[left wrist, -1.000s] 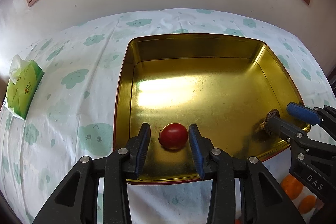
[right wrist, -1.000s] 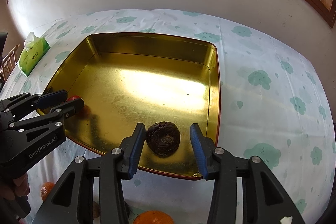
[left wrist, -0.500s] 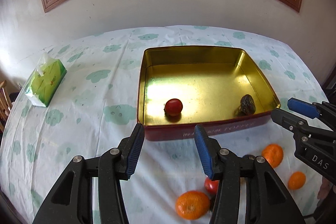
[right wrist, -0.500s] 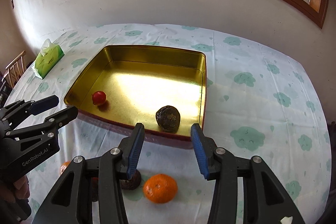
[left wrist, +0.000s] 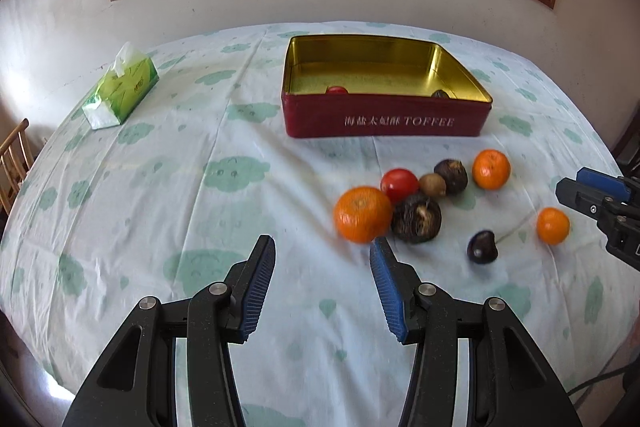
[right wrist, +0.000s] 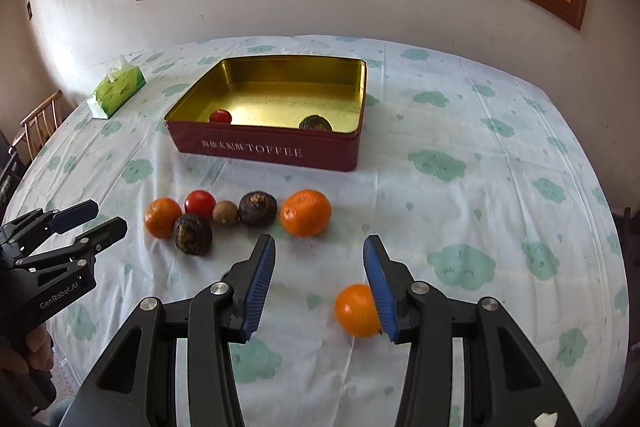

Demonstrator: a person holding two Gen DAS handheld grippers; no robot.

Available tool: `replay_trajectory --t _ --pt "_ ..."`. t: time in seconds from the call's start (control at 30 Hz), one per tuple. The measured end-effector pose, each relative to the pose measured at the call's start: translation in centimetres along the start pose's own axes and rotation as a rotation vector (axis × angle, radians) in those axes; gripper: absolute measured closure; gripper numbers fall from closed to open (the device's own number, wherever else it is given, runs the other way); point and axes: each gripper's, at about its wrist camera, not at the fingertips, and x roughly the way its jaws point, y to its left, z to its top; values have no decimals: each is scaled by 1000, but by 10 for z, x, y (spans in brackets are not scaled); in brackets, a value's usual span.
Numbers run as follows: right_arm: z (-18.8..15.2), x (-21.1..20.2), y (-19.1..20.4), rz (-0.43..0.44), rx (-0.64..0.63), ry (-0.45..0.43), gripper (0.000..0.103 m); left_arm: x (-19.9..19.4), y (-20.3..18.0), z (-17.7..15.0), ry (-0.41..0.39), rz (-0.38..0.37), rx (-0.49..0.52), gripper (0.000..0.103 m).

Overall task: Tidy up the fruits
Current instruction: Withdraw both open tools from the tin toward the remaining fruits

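Left gripper (left wrist: 322,269): jaws apart, empty, free to pick.
Right gripper (right wrist: 319,273): jaws apart, empty.
Tin (right wrist: 260,151): 12 o'clock, collecting 2 fruits.

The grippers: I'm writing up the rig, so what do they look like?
Both are matte black plastic with silver pivot screws and ribbed blue pads on two tapering fingers. The left gripper reads "GenRobot.AI" in white on its side; the right gripper matches it.

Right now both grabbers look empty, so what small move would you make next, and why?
Probably lower the right gripper onto the nearest orange by its right finger. Both grippers are open and empty, the toffee tin holds only a tomato and one dark fruit, and most fruit lies loose on the tablecloth.
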Motion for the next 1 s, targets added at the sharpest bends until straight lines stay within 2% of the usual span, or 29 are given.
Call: replay_trajectory --t 0.2,0.37,1.0 --pt "-44 -11 -6 -20 20 25 60 -6 -3 -34 22 -19 -9 52" --pt "-65 -7 -12 -26 41 52 60 -7 -8 -42 21 -22 2 52" --pt "-58 29 -26 -39 52 99 60 14 -3 -40 43 -3 -15 52"
